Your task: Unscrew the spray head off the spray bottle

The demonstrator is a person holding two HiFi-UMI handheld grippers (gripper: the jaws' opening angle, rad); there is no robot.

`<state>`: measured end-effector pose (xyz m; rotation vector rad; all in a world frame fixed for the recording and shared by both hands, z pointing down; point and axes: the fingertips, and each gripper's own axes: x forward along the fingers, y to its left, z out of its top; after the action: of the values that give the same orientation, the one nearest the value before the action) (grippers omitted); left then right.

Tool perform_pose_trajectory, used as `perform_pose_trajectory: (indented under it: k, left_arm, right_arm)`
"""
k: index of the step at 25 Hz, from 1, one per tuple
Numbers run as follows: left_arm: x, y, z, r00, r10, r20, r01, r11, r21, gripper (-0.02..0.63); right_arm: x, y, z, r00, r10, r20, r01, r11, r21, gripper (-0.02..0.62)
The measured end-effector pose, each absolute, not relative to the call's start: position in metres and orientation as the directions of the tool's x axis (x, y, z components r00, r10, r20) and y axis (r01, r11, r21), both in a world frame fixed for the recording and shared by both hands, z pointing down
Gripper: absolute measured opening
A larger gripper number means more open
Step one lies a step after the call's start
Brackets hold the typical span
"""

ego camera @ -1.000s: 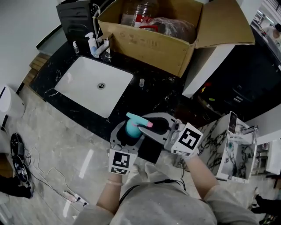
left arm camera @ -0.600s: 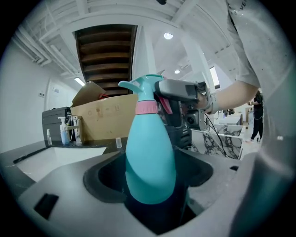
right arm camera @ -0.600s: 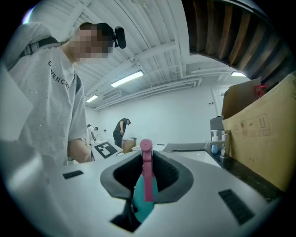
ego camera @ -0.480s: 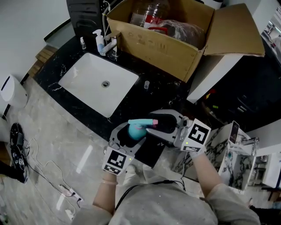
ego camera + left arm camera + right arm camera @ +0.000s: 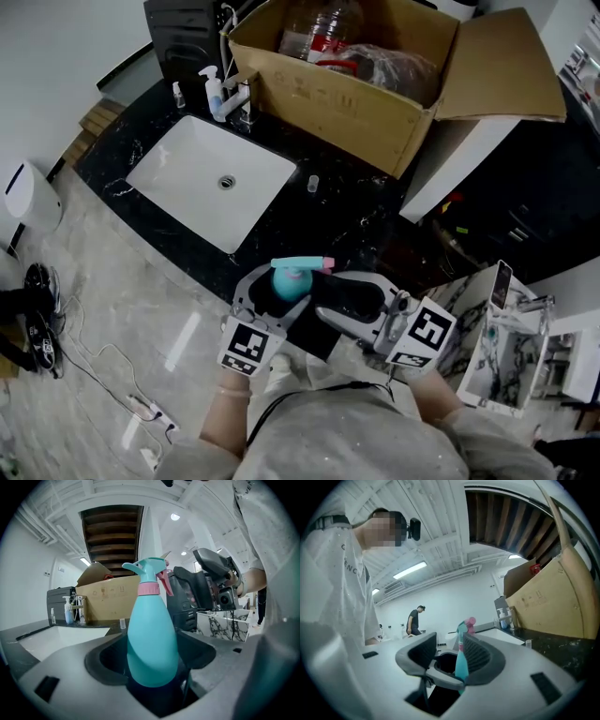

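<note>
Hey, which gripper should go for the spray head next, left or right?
Right. The left gripper grips the spray bottle by its body, so it is busy. The right gripper holds nothing, its jaws opening, and the spray head sits just ahead of them.

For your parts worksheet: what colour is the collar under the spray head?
The collar is pink; best in the left gripper view.

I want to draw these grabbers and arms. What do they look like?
The left gripper and right gripper are light grey plastic, with curved jaws lined by black pads. Each carries a white cube printed with black squares. The right gripper's jaws are opening, not pressing the spray bottle. The person wears a pale speckled shirt with a thin dark cable across it.
</note>
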<state>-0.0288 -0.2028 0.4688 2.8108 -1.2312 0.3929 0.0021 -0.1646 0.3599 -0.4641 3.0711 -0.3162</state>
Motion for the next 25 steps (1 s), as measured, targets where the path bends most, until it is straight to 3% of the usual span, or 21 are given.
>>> perform_pose_trajectory:
  k: [5, 11, 14, 17, 25]
  left_arm:
    - [-0.029, -0.203, 0.468, 0.653, -0.717, 0.242, -0.728, -0.683, -0.058, 0.337]
    - [-0.028, -0.203, 0.469, 0.65, -0.72, 0.245, -0.73, -0.681, -0.065, 0.337]
    - [-0.028, -0.202, 0.469, 0.646, -0.722, 0.246, -0.731, -0.678, -0.071, 0.337]
    - [-0.028, -0.202, 0.469, 0.644, -0.724, 0.248, -0.733, -0.677, -0.073, 0.337]
    - [-0.028, -0.202, 0.47, 0.646, -0.722, 0.248, -0.731, -0.678, -0.069, 0.336]
  right_arm:
    - [-0.01, -0.184, 0.362, -0.935, -0.355, 0.022, -0.351, 0.912, -0.212, 0.234]
    - [-0.039, -0.196, 0.357, -0.947, -0.319, 0.031, -0.318, 0.925, -0.208, 0.337]
    - [-0.052, -0.197, 0.357, -0.949, -0.314, 0.043, -0.316, 0.929, -0.193, 0.336]
    - [-0.054, -0.199, 0.361, -0.94, -0.334, 0.074, -0.342, 0.927, -0.154, 0.29]
    - [-0.012, -0.202, 0.378, -0.906, -0.397, 0.15, -0.416, 0.899, -0.134, 0.232]
